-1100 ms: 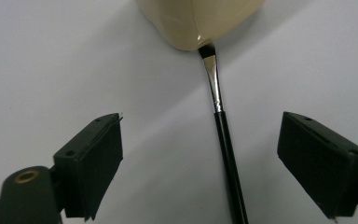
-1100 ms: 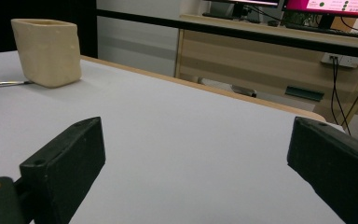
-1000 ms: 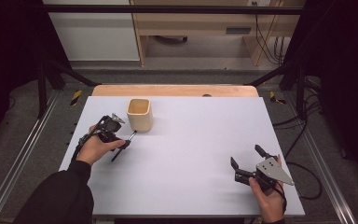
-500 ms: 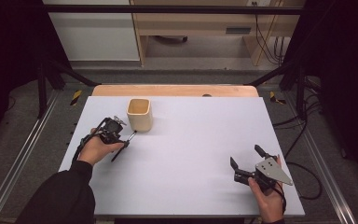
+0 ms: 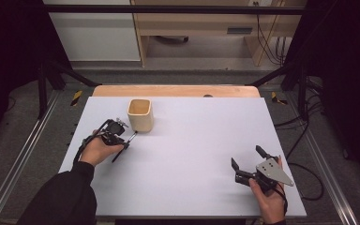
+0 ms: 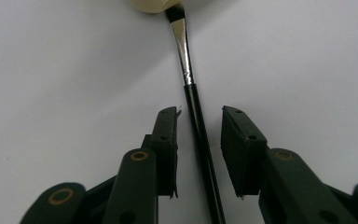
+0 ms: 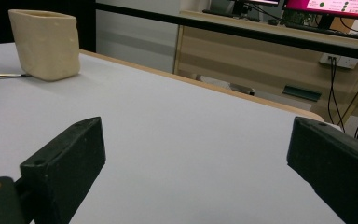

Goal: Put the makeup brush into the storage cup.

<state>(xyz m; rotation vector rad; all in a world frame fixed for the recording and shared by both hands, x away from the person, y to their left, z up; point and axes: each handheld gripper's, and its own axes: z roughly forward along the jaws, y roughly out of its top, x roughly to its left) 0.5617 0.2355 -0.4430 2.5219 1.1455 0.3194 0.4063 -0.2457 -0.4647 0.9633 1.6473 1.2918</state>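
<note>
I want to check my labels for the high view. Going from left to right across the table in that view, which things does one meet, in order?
Left gripper, its jaws just closing around the paintbrush without yet pressing it → cream cup → right gripper, jaws wide apart, with nothing between them.

Paintbrush (image 6: 193,100) on table (image 5: 192,145), tip against cup (image 5: 140,114).

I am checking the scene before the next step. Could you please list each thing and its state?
paintbrush: lying flat on the table, tip at the cup's base, not yet gripped
cup: upright, open top
left gripper: jaws just closing around the handle, gaps remain
right gripper: open, holds nothing
</note>
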